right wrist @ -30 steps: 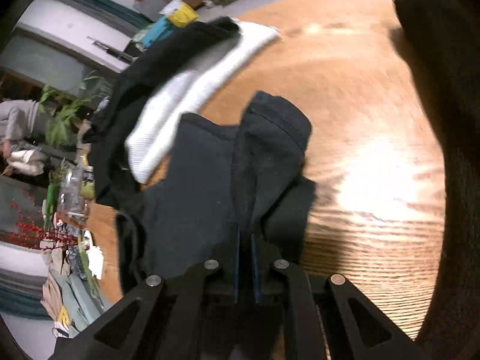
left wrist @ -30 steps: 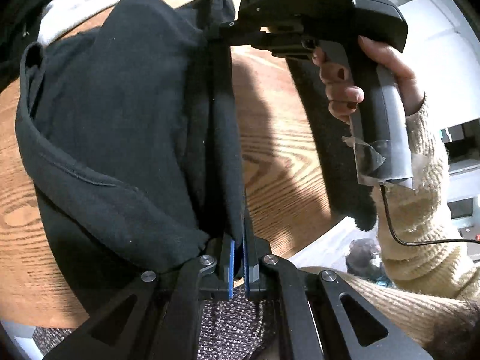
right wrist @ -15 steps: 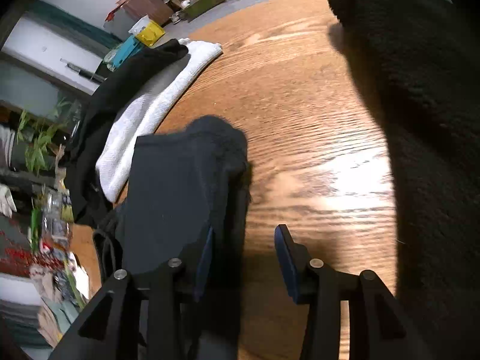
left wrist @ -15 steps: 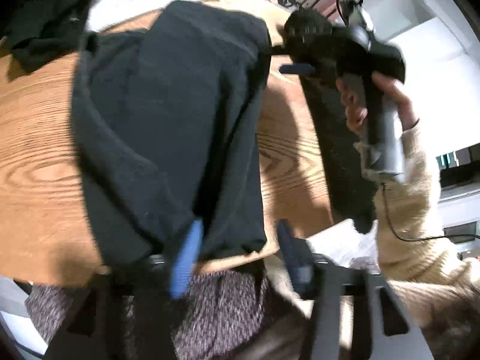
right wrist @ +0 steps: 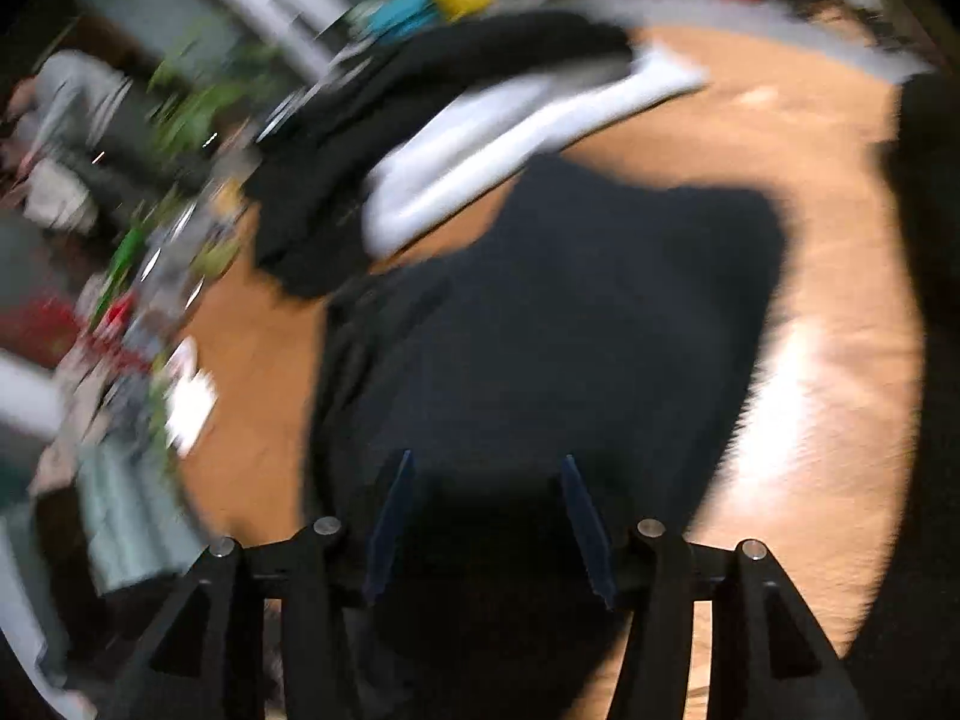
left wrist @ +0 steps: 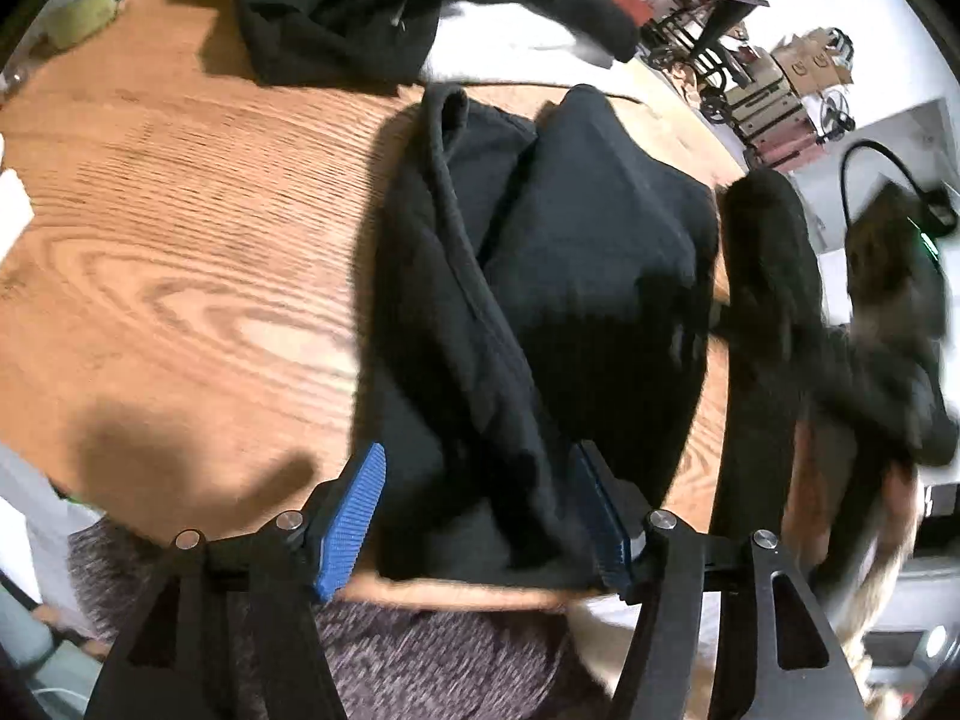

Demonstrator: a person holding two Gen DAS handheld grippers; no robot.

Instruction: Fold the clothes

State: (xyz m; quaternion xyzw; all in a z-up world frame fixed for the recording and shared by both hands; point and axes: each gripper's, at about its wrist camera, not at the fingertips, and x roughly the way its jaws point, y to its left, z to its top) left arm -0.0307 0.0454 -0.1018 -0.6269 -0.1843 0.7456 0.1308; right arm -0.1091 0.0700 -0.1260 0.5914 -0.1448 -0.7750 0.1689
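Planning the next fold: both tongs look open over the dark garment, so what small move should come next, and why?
Probably lift both tongs clear. The left tongs and right tongs have just been opening, and the folded dark garment lies released on the table.

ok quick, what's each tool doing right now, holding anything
left tool: open, jaws just opened, dark garment lies loose between them, not gripped.
right tool: open, jaws just opened, nothing gripped, above the same garment.

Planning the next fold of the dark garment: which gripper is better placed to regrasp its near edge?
Probably the left gripper: its open blue fingers straddle the near edge of the folded dark garment at the wooden table's rim. The right wrist view is blurred.
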